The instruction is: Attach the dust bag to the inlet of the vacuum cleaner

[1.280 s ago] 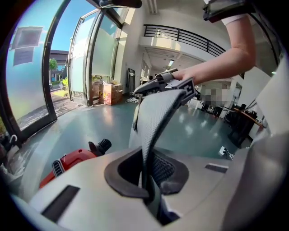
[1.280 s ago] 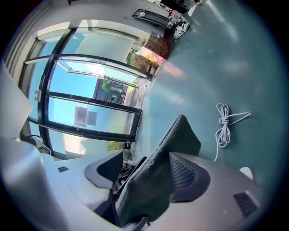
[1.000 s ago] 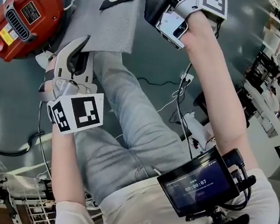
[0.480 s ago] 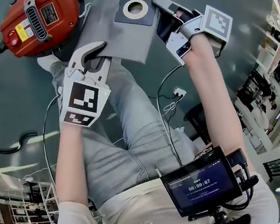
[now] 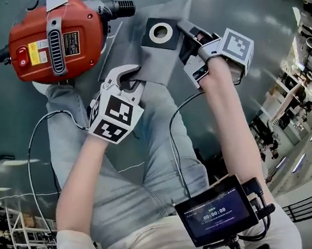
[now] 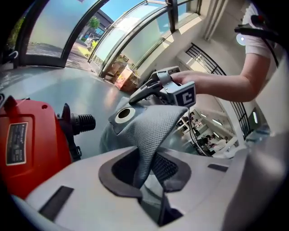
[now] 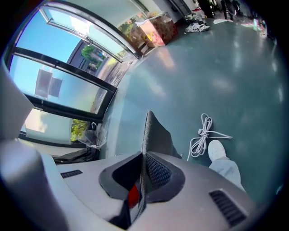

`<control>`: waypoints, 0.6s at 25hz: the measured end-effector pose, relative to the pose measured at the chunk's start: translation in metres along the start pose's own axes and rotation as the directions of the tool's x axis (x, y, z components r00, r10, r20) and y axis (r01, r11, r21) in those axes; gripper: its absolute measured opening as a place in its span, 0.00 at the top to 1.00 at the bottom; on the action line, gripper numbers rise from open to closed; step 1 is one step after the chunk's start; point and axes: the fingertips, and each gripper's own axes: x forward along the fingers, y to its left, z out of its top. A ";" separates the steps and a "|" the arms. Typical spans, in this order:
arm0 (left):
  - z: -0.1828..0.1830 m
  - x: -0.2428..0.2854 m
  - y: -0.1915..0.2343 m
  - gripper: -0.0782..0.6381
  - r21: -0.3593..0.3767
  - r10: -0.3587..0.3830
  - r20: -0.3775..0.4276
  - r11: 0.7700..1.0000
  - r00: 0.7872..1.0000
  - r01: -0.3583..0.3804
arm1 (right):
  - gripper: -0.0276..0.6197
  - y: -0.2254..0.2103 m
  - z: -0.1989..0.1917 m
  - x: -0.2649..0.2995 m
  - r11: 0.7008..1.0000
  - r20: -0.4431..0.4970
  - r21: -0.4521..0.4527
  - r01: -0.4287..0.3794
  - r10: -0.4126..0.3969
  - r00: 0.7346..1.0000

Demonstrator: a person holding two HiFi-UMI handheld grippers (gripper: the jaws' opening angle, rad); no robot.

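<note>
Dust bag (image 5: 152,64) sits over the person's knee (image 5: 146,114), just beside the red vacuum cleaner (image 5: 56,38) on the floor. Its dark collar (image 5: 160,33) with the white ring faces up, near the black ribbed inlet (image 5: 118,6) but apart from it.

Right gripper (image 5: 186,29): jaws clamped on the thin bag edge by the collar. Left gripper (image 5: 129,77): jaws opening, with a fold of cloth between them at the lower edge.

Our read: the bag is light, soft and floppy, so it won't hold its shape. The collar looks like the only stiff part. We'd grip at the collar, either side of the ring, so the hole steers onto the inlet. Cloth-only grips let it sag and twist.
</note>
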 end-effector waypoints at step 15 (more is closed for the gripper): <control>0.010 0.049 0.074 0.87 -0.266 0.260 0.224 0.944 0.939 -0.197 | 0.90 0.060 0.014 0.123 0.942 -0.321 -0.293 -0.162 0.062 0.945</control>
